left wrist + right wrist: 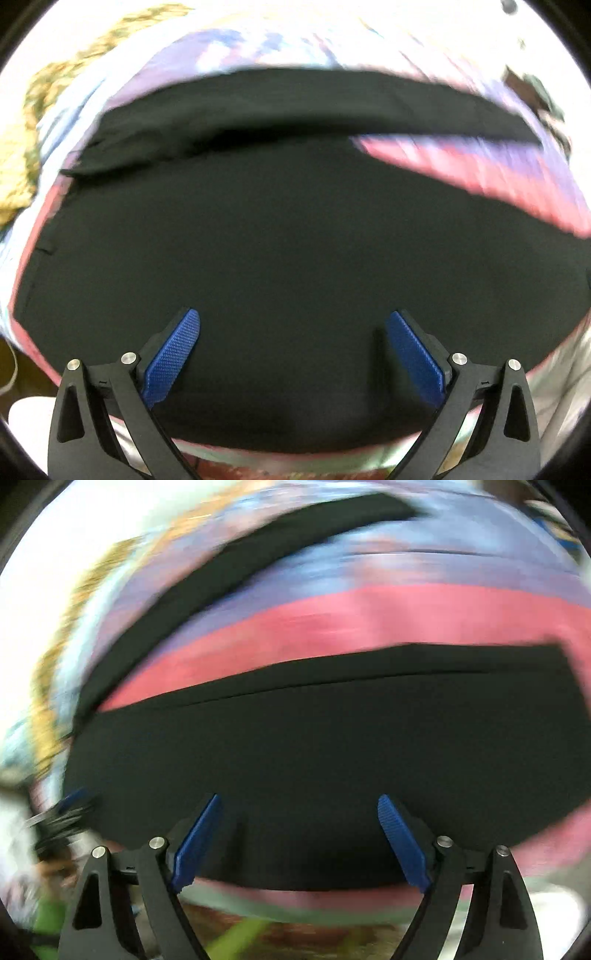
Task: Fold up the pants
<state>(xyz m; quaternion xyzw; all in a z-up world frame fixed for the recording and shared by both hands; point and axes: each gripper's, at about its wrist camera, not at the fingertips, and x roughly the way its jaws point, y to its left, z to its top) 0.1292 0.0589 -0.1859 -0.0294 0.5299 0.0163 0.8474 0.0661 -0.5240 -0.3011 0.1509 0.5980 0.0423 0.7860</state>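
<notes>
Black pants (277, 229) lie spread on a pink, purple and blue patterned cover (480, 170). In the left wrist view the near leg fills the middle and the other leg (295, 99) runs across behind it. My left gripper (292, 317) is open and empty just above the near cloth. In the right wrist view the pants (332, 746) fill the lower half, with the second leg (229, 568) stretching up and away. My right gripper (300, 801) is open and empty over the near edge of the cloth. Both views are motion-blurred.
A yellow patterned fabric (33, 122) lies at the far left of the cover. The near edge of the cover (303, 901) runs just under the right gripper, with something green (48, 919) below it at the left.
</notes>
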